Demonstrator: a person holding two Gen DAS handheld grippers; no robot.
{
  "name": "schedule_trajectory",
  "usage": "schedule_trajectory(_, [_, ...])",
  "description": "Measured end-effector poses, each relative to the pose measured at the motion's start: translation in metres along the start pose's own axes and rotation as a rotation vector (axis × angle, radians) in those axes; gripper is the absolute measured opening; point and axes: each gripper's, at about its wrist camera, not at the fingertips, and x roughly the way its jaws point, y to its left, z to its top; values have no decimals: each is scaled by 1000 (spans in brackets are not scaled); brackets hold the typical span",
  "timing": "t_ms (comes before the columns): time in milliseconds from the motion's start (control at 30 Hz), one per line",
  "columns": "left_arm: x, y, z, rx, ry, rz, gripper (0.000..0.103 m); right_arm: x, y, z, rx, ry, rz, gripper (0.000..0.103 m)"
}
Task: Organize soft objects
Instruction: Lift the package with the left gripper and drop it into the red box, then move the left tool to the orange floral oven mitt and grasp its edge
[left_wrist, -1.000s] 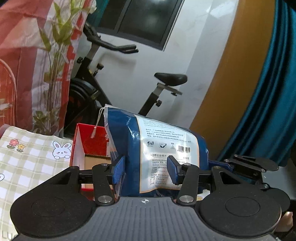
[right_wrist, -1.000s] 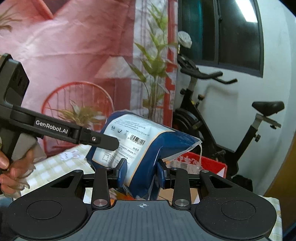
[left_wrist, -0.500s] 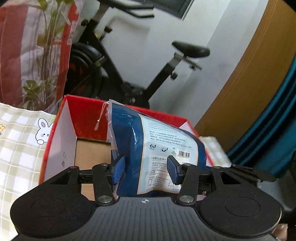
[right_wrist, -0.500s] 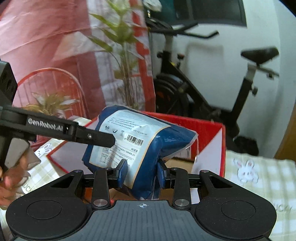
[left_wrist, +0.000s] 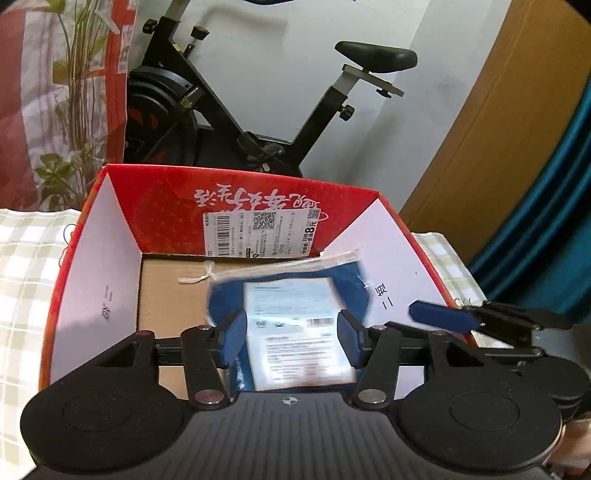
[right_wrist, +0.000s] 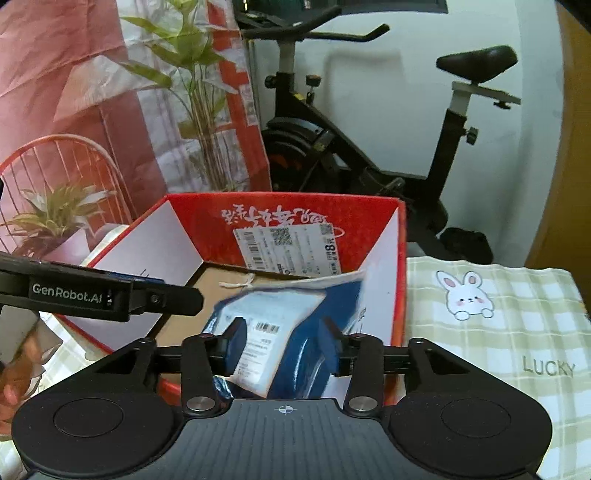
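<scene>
While blurry soft blue plastic pkg w/ white label (left_wrist: 295, 325) sits low inside open red cardboard box (left_wrist: 236, 199), L gripper (left_wrist: 291, 339) & R gripper (right_wrist: 281, 342) jaws apart around it w/ gaps, should lift straight out w/o snagging.

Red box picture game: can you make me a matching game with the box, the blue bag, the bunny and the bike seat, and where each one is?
Things:
1. red box
2. blue bag
3. bunny
4. bike seat

Places:
A. printed on the checked cloth
B. up high, behind the box
C. inside the box
D. sitting on the checked cloth

Pairs: 1-D, 2-C, 3-A, 4-B
</scene>
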Motion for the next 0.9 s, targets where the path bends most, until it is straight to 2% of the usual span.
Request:
schedule_trajectory(300, [-43, -2, -23, 21, -45, -3, 57, -52, 29, -15, -54, -103, 7, 40])
schedule_trajectory(500, [-75, -6, -48, 19, -94, -15, 57, -84, 59, -46, -98, -164, 20, 40])
schedule_trajectory(733, [-90, -8, -81, 18, -108, 1, 57, -83, 89, -106, -144, -101, 5, 40])
schedule_trajectory(900, [-92, 2, -109, -57, -104, 6, 57, -72, 105, -147, -173, -22, 5, 40])
